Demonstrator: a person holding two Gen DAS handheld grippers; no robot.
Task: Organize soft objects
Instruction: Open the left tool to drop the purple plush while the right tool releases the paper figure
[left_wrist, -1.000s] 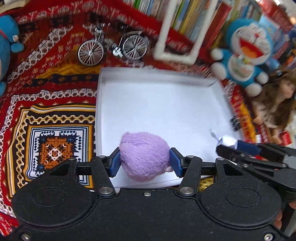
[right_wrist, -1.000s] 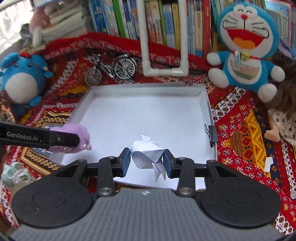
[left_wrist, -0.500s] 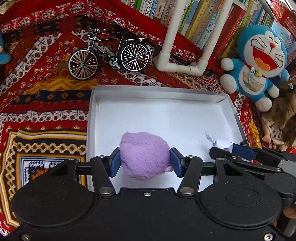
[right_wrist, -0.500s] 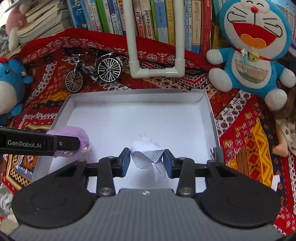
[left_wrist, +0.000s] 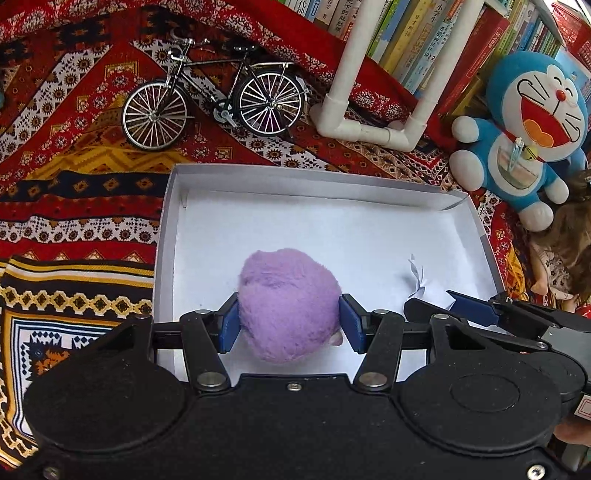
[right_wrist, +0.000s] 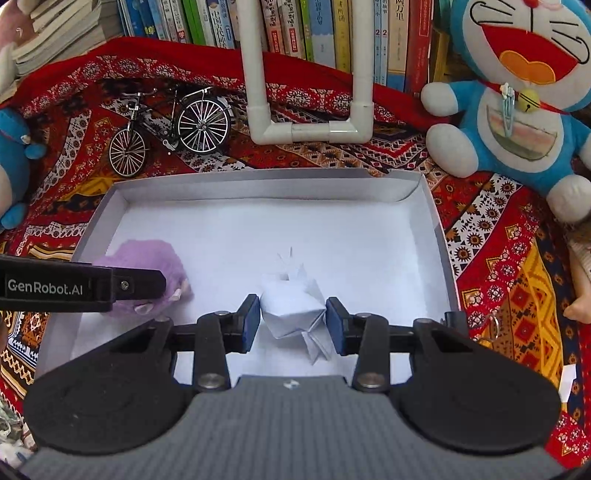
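Observation:
My left gripper is shut on a purple plush toy and holds it over the near left part of the white tray. My right gripper is shut on a white folded paper figure over the near middle of the tray. In the right wrist view the left gripper's finger covers part of the purple plush. In the left wrist view the right gripper's fingers and the paper figure show at the right.
A patterned red cloth lies under the tray. A model bicycle, a white pipe frame and a row of books stand behind it. A Doraemon plush and a doll sit to the right, a blue plush to the left.
Both grippers have moved forward over the tray with their loads still held. The tray and the things behind it look nearer now.

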